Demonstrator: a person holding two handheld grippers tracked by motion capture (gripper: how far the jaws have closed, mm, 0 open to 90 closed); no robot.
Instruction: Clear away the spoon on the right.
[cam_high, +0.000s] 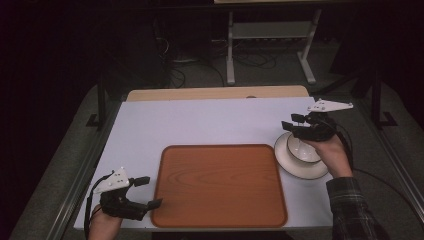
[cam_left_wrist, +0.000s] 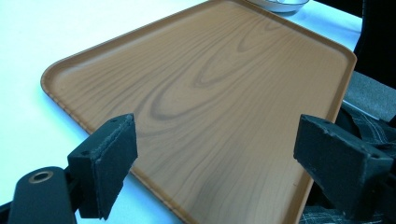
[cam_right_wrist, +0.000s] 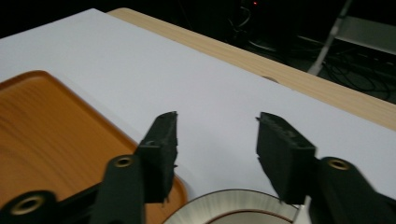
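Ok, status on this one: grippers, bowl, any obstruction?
Right gripper open, above bowl on saucer. Left gripper open at tray edge. Nothing obstructing.

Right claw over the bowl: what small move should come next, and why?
Probably lower the right claw so its jaws straddle the far rim of the bowl. The jaws stand apart with nothing between them, above the bowl, which sits on a plate beside the tray. The left claw waits open at the tray's near-left corner.
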